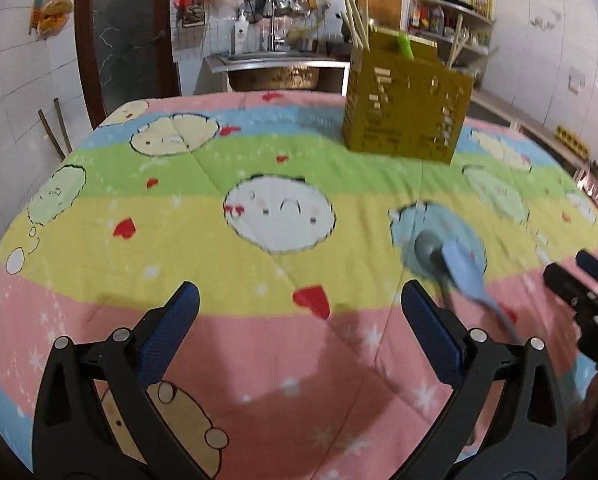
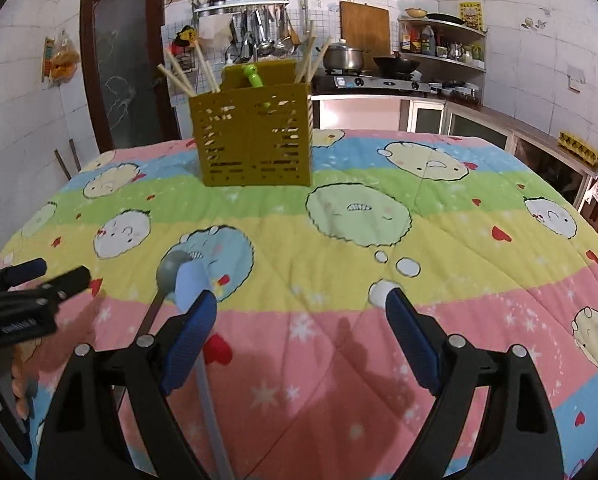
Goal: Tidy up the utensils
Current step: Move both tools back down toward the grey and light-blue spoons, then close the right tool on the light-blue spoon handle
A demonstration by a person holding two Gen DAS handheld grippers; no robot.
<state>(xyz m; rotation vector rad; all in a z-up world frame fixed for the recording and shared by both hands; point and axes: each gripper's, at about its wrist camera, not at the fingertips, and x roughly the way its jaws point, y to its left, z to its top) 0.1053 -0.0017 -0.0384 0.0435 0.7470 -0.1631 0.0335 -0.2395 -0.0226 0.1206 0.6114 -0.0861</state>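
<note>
A table is shown covered by a quilted cloth (image 2: pixel 339 248) striped in pink, yellow, green and blue, printed with round cartoon faces and red hearts. Toward the far side of the table an olive-yellow slotted utensil holder (image 2: pixel 255 136) stands upright; pale chopsticks (image 2: pixel 179 74) and a green handle (image 2: pixel 253 74) stick up out of it.

On the near part of the cloth two spoons lie side by side, over a blue cartoon face: a grey metal spoon (image 2: pixel 175 266) and a light blue plastic spoon (image 2: pixel 193 282), bowls pointing away, handles running back toward the viewer.

The left tool (image 1: pixel 299 328) is seen over the pink stripe with its blue-padded jaws spread wide and nothing between them; both spoons lie just to the right of its right finger. The right tool (image 2: pixel 301 332) is likewise held wide apart and empty, with the blue spoon's handle passing beside and behind its left finger; whether they touch cannot be told.

Behind the table a kitchen is visible: a dark door (image 2: pixel 123 64), hanging ladles (image 2: pixel 263 32), a wooden cutting board (image 2: pixel 365 26) and a stove with a pot (image 2: pixel 345 58).
</note>
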